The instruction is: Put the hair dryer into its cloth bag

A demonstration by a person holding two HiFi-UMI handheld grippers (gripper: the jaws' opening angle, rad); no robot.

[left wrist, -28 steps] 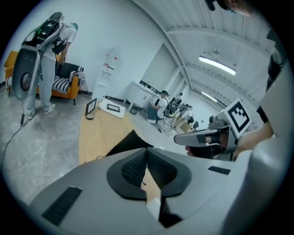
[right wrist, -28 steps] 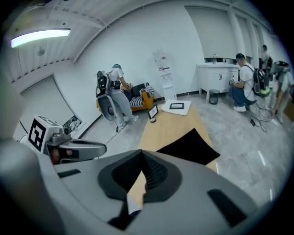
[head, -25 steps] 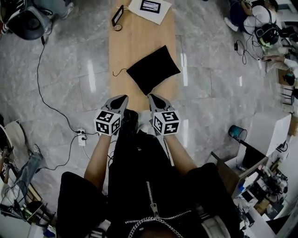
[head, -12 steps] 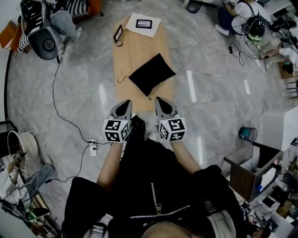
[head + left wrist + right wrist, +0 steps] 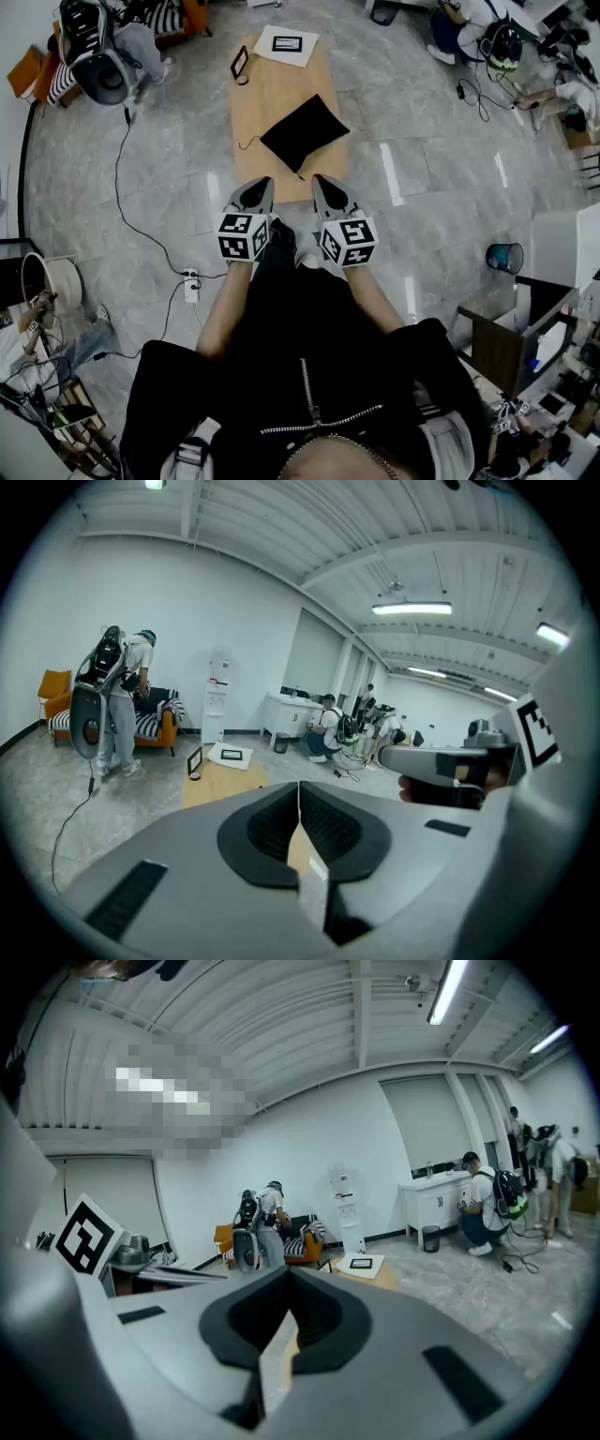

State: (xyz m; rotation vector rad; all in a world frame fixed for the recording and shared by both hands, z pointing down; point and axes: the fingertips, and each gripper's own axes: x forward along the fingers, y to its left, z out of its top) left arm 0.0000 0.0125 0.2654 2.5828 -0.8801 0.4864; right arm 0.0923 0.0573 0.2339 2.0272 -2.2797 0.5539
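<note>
A black cloth bag [image 5: 303,131] lies flat on the low wooden table [image 5: 272,94], with a thin drawstring [image 5: 246,142] trailing to its left. I see no hair dryer in any view. My left gripper [image 5: 262,184] and right gripper [image 5: 319,182] hang side by side in the air over the table's near end, short of the bag. Both are shut, with nothing between the pads. The left gripper view shows its own shut jaws [image 5: 299,797] and the right gripper [image 5: 450,766] beside them. In the right gripper view the jaws [image 5: 289,1283] are shut too.
A paper sheet [image 5: 284,45] and a small black frame [image 5: 240,64] lie at the table's far end. A power strip [image 5: 191,281] with a long cable is on the floor at left, a blue bin [image 5: 503,256] at right. People stand and crouch around the room's edges.
Both grippers have risen together, still shut and side by side. The head camera is higher, so the table and the bag look smaller and farther off.
</note>
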